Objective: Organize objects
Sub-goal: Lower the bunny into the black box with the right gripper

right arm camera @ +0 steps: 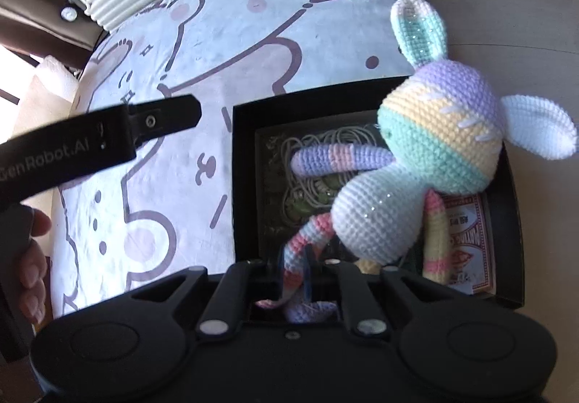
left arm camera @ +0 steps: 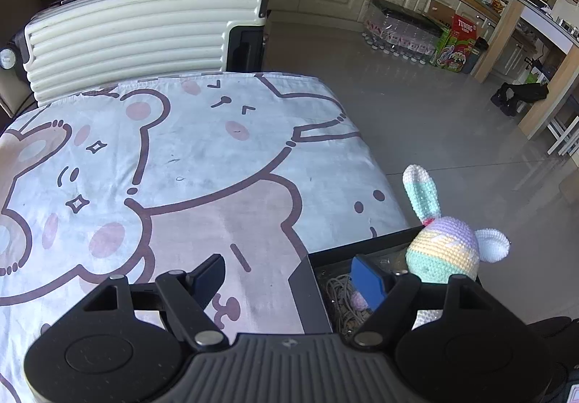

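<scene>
The right gripper point(right arm camera: 295, 280) is clenching one striped leg of the bunny point(right arm camera: 376, 207), which is hanging at 1 o'clock over the black box point(right arm camera: 242, 185), where a cord point(right arm camera: 311, 149) and a red card pack point(right arm camera: 466, 240) are lying. The left gripper point(left arm camera: 289, 276) is spreading its jaws wide with nothing between them, its right finger reaching over the box rim while the bunny's head is showing at 2 o'clock. Farther off, the cartoon cloth point(left arm camera: 181, 156) is covering the table, and a white suitcase point(left arm camera: 144, 33) is standing at 11 o'clock beyond it.
</scene>
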Demonstrator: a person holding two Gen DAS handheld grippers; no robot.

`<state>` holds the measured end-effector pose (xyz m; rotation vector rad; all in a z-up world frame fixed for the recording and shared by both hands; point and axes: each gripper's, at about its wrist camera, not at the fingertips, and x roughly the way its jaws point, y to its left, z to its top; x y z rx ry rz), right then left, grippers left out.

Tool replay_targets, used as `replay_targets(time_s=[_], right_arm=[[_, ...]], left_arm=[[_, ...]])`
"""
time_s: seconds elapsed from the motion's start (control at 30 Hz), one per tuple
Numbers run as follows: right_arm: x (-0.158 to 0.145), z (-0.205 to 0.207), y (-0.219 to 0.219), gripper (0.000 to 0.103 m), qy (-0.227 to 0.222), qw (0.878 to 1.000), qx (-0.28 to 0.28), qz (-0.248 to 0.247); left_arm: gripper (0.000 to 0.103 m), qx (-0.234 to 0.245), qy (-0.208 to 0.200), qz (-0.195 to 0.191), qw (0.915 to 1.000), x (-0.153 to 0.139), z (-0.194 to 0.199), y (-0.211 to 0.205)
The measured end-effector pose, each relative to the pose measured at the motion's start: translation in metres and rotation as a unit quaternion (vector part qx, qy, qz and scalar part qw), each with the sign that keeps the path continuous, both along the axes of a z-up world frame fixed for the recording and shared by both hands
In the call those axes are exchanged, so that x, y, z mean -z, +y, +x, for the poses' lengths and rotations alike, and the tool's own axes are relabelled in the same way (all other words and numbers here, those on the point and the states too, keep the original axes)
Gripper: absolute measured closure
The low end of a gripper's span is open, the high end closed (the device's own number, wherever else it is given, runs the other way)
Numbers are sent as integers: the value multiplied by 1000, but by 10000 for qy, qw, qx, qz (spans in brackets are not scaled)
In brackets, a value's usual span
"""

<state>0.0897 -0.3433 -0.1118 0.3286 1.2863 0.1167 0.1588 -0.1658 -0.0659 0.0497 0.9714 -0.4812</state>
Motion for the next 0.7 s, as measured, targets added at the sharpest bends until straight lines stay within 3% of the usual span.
replay_targets(time_s=[0.17,0.5,0.7], right_arm=[[-2,-4,-4,92,0,10000,0,-43],[-44,-26,-25,91,-807,9956,478,-89],[-69,-48,-37,88,-1321,9872,809,-374]], left_arm=[[26,32,7,7,10000,0,-2,-4],[26,116,10,14,9999,-10,-18,-7],[26,97,-137,26,9999,-28,-35,-3]])
